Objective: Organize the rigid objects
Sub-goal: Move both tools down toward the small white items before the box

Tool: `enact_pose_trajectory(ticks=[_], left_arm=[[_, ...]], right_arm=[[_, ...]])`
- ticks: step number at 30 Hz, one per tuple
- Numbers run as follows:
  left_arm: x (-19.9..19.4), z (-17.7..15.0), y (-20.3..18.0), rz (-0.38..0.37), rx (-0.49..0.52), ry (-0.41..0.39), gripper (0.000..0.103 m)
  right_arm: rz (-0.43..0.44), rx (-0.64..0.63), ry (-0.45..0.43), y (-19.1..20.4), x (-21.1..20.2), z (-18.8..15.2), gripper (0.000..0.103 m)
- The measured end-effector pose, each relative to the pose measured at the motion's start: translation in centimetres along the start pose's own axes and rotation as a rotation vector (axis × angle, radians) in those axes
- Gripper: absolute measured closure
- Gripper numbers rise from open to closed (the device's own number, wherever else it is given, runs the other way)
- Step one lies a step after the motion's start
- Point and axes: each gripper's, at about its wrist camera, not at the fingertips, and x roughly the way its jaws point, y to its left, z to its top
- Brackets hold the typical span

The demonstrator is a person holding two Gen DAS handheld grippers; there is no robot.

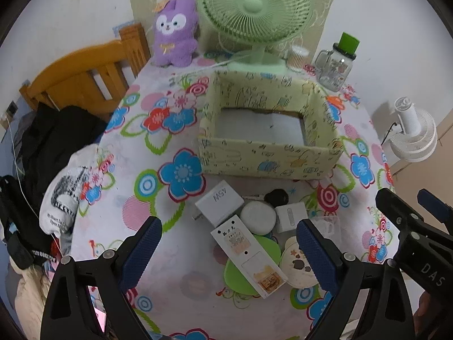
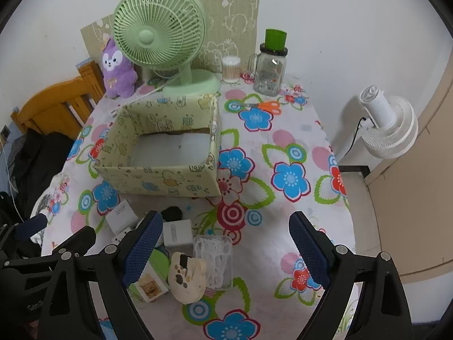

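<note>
A pale green patterned open box point(image 1: 269, 153) point(image 2: 158, 175) stands empty on the flowered table. In front of it lies a pile of small items: a white charger point(image 1: 219, 202), a white round case point(image 1: 258, 216), a black item point(image 1: 277, 197), a small white box point(image 1: 291, 215) point(image 2: 177, 232), a long white packet point(image 1: 249, 257), a green lid point(image 1: 246, 272), a cream bear-shaped piece point(image 2: 187, 277) and a clear plastic case point(image 2: 215, 257). My left gripper point(image 1: 229, 252) is open over the pile. My right gripper point(image 2: 223, 252) is open over the clear case.
A green fan point(image 2: 158, 36), purple plush point(image 2: 117, 69), cotton swab tub point(image 2: 230, 69) and glass jar point(image 2: 270, 66) stand at the back. Orange scissors point(image 2: 266, 106) lie right of the box. A wooden chair point(image 1: 85, 76) with clothes is left; a white fan point(image 2: 388, 124) is right.
</note>
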Motion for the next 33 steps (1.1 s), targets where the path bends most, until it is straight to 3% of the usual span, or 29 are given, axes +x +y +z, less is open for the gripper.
enact_pose_trajectory(ticks=[26,33], left_arm=[[9.1,-2.6,-0.4,0.026,-0.048,0.179,0.01],[10.5,-3.1,-0.4,0.022,-0.067,0.208,0.023]], right_arm=[[0.025,-0.005,0.133,0.3,8.4,-2.3,0.01],[0.028,-0.035,0.155,0.9,9.7,-2.5,0.01]])
